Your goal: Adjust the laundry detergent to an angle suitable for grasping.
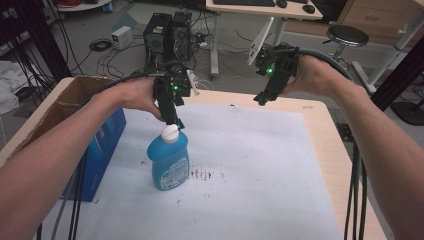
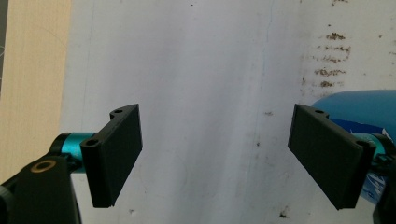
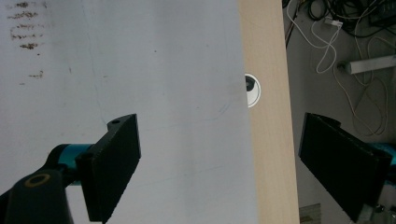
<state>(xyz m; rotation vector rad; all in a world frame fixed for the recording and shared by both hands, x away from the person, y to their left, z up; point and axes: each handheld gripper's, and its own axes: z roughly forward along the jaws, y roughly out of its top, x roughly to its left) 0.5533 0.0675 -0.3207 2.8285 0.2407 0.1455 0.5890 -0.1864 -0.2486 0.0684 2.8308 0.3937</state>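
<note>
A blue plastic bottle (image 1: 168, 162) with a white cap (image 1: 170, 133) stands upright on the white sheet (image 1: 250, 165), left of the middle. My left gripper (image 1: 178, 123) points down just behind the cap, jaws open. In the left gripper view its jaws (image 2: 215, 154) stand wide apart with nothing between them, and the bottle (image 2: 359, 107) lies beyond the right jaw. My right gripper (image 1: 261, 98) hangs above the far edge of the table, open and empty. Its own view shows the open gripper (image 3: 219, 158) over the sheet's edge and the wooden table (image 3: 271, 140).
An open cardboard box (image 1: 60, 107) with a blue carton (image 1: 102, 150) against it stands at the table's left. Brown marks (image 1: 202, 174) stain the sheet to the right of the bottle. Beyond the far edge are computer towers (image 1: 167, 32), cables and a stool (image 1: 346, 36). A cable hole (image 3: 252, 89) sits in the tabletop.
</note>
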